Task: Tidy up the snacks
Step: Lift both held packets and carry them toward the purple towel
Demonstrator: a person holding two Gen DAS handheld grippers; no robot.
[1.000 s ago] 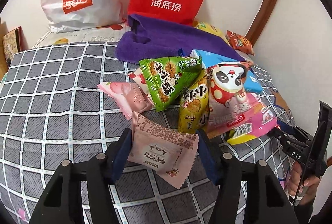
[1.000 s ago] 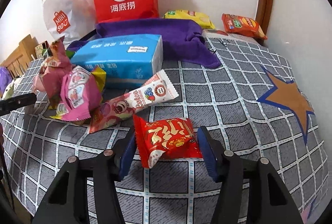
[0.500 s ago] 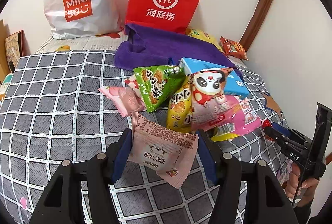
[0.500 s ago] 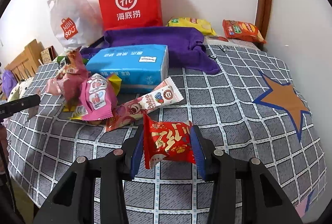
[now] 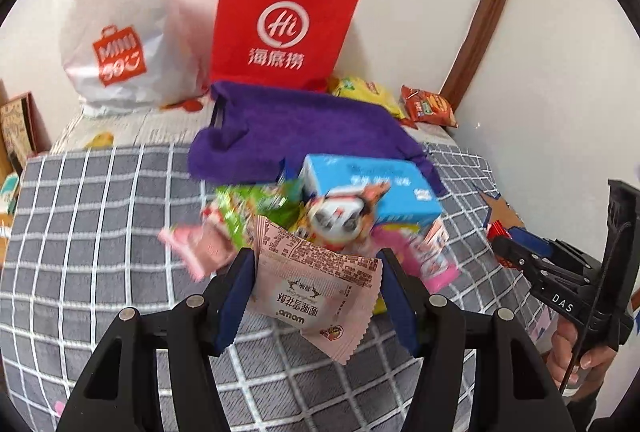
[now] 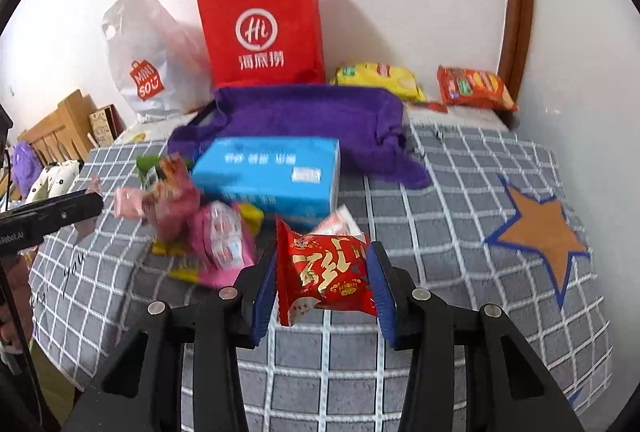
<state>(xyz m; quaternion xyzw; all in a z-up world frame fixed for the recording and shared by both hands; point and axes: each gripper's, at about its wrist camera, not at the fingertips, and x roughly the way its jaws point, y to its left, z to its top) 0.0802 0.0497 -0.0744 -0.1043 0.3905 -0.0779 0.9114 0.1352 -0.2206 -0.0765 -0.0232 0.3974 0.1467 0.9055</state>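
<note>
Now: L claw (image 5: 316,292) grips pink "wowo" pack (image 5: 316,296) | R claw (image 6: 322,286) clamps red pack (image 6: 324,272)

The left gripper (image 5: 318,288) holds a pink snack packet (image 5: 316,292) between its fingers (image 5: 236,296) above a snack pile (image 5: 320,216) on the checked table (image 5: 100,216).

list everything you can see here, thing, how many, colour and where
pale pink packet: 1, pink, held in left tongs
red packet: 1, red and gold, held in right tongs
loose snack pile: several, green, pink, yellow, left of the box
tissue box: 1, blue, mid bedspread
cloth: 1, purple, behind the box
paper bag: 1, red, against wall
plastic bag: 1, white, left of paper bag
yellow packet: 1, by wall
orange packet: 1, far right by wall
bedspread: 1, grey checked, brown star
hand: 1, gripping the right tongs' handle
</note>
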